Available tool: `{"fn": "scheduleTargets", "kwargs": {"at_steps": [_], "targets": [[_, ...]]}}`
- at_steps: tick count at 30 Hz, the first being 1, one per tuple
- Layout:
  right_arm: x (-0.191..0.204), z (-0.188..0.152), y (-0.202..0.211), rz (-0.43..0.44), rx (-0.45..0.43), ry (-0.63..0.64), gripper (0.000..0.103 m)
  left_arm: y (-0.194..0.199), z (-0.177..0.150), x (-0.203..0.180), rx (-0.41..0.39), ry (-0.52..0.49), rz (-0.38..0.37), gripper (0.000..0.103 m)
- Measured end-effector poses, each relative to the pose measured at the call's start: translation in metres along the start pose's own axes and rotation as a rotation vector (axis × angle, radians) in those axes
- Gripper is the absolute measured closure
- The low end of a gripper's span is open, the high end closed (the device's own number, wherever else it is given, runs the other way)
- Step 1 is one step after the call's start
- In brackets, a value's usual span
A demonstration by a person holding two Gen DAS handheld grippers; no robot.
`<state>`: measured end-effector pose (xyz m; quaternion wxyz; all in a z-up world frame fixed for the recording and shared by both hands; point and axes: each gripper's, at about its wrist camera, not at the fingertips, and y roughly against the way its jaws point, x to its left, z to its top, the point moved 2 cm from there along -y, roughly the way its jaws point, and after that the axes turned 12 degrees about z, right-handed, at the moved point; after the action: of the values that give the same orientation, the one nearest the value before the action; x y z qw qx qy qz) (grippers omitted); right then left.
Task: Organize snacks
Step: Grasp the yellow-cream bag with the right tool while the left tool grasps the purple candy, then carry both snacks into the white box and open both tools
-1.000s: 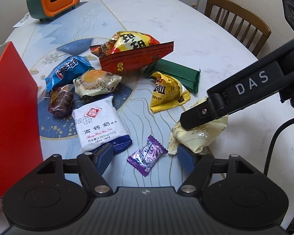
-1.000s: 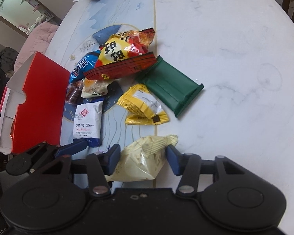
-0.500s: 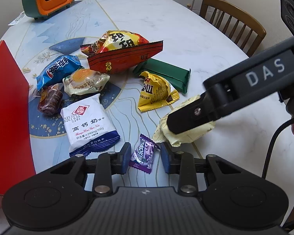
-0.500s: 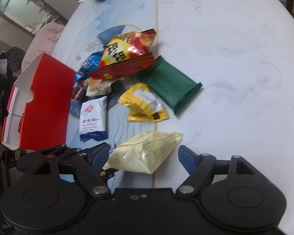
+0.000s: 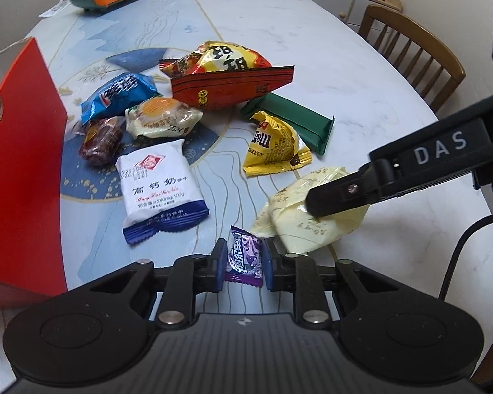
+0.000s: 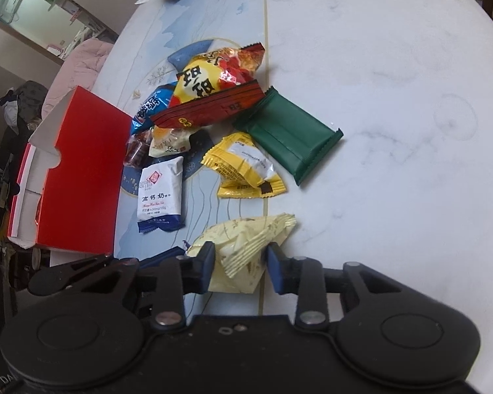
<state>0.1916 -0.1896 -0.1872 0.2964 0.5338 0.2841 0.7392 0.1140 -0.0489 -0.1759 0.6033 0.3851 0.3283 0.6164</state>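
Left tool (image 5: 241, 267): jaws closing, pads pressed on the two sides of a purple candy (image 5: 244, 256) that a second ago lay free on the table (image 5: 361, 75) between widely spread fingers. Right tool (image 6: 239, 266): jaws likewise closing, now pinching the pale yellow packet (image 6: 246, 246) after spreading wider around it half a second ago; its wrapper puckers into ridges between the pads. Both hands have stayed roughly where they were, so the change is in the grips only. Judgement: each tool now has a snack secured, and lifting toward the red box (image 6: 82, 177) at the left looks like the step to follow.

The candy is small, twist-ended and glossy, standing on edge in the grip at the near table edge. The yellow packet is soft, crinkled and partly transparent, just right of the candy; in the left view the right tool's finger lies across it.

Beyond them, untouched on the table: a white-and-blue packet (image 5: 161, 187), a yellow packet (image 5: 272, 146), a green bar (image 5: 292, 123), and a heap of chip bag (image 5: 226, 75), blue packet (image 5: 118, 97), pastry (image 5: 162, 118) and dark sweet (image 5: 100, 141).
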Motion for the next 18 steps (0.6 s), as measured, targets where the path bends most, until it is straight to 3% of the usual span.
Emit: {"fn": "scheduleTargets", "kwargs": {"at_steps": [18], "targets": [[0.009,-0.003,0.043,0.012,-0.046,0.093,0.076,0.048,-0.002,0.024,-0.031,0.182,0.055,0.082]]}}
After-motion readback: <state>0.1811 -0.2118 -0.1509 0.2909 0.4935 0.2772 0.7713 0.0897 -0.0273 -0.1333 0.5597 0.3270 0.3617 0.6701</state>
